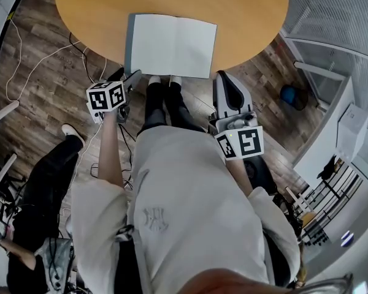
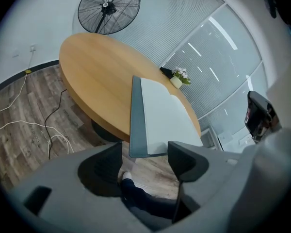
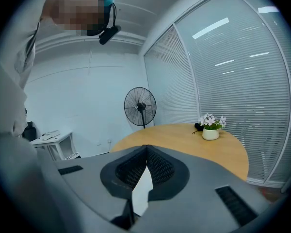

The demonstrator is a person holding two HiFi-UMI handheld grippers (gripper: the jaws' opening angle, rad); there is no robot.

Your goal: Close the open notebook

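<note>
The open notebook (image 1: 172, 45) lies flat with blank white pages at the near edge of the round wooden table (image 1: 98, 11). My left gripper (image 1: 132, 79) hovers just off the table's rim by the notebook's near left corner. In the left gripper view its jaws (image 2: 144, 154) stand wide open with nothing between them, and the notebook (image 2: 165, 115) lies just ahead. My right gripper (image 1: 224, 81) is below the table's rim, right of the notebook. In the right gripper view its jaw tips (image 3: 146, 149) meet, shut, and a white sliver shows through the gap behind them.
A small pot of white flowers (image 3: 210, 130) stands on the table's far side, and a floor fan (image 3: 140, 107) stands beyond it. Cables (image 1: 24, 72) trail over the wooden floor at the left. Another person's leg (image 1: 49, 170) is at the left. Glass walls with blinds close off the right side.
</note>
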